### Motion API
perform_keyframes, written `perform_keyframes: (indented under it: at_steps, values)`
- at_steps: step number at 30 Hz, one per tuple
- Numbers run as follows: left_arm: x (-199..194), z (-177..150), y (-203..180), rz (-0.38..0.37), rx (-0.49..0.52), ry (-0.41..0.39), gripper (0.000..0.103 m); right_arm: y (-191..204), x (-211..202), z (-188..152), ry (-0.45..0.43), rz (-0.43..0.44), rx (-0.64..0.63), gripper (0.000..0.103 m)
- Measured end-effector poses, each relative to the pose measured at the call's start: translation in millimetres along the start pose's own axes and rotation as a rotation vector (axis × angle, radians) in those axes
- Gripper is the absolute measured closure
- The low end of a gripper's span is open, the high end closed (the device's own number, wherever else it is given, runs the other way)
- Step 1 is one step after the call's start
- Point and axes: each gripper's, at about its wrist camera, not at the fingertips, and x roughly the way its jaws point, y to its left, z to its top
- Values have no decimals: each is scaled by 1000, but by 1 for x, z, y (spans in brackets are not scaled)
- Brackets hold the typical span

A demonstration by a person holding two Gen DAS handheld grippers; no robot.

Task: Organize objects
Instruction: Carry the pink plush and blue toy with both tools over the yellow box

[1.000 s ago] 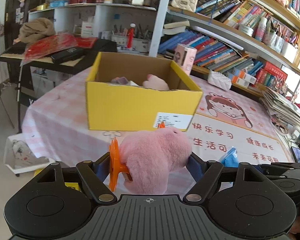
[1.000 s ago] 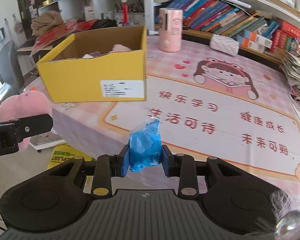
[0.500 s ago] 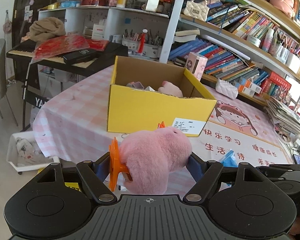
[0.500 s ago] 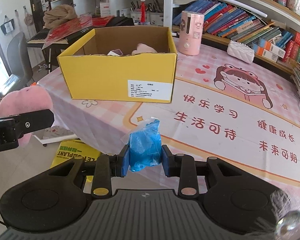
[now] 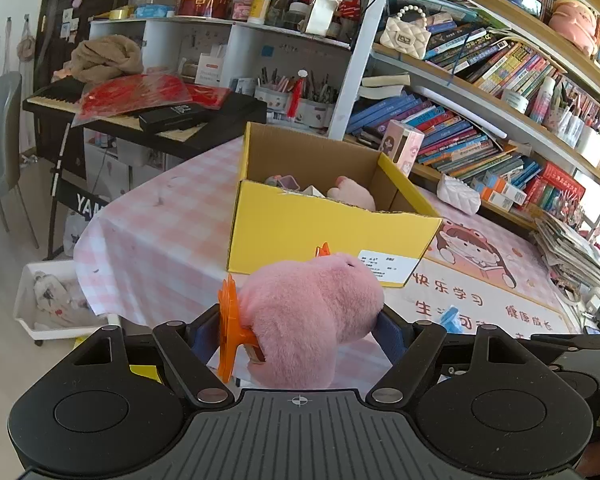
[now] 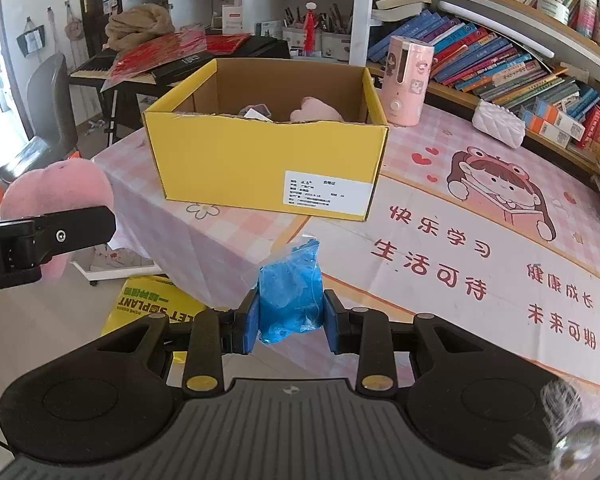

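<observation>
My left gripper (image 5: 296,330) is shut on a pink plush toy (image 5: 312,312) with orange feet, held in the air in front of the table's near edge. A small blue packet in clear plastic (image 6: 291,292) sits pinched between the pads of my right gripper (image 6: 291,322). Ahead on the pink checked tablecloth (image 6: 228,232) stands an open yellow cardboard box (image 5: 320,228) (image 6: 266,168); another pink plush (image 6: 314,114) and some small items lie inside. The plush toy (image 6: 56,196) and my left gripper's finger (image 6: 60,236) show at the left of the right wrist view.
A pink cylinder appliance (image 6: 406,80) and a white quilted pouch (image 6: 498,122) stand behind the box. Bookshelves (image 5: 480,92) run along the far side. Left of the table are a keyboard piano (image 5: 148,116), a grey chair (image 5: 0,152) and a white floor bin (image 5: 52,300).
Both grippers have drawn back from the table with their loads still held; the yellow box has shifted right in both views and more of the floor shows on the left.
</observation>
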Motion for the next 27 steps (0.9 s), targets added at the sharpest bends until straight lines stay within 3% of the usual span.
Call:
perform_keyframes:
  at_steps: [11, 20, 27]
  values:
    - [11, 16, 5, 16, -13, -18, 25, 5, 15, 14, -8, 24, -35, 73]
    - [42, 80, -11, 28, 89, -164, 25, -21, 21, 87, -206, -28, -9, 73]
    - [90, 113, -27, 47, 141, -173, 25, -46, 48, 145, -272, -35, 6, 73]
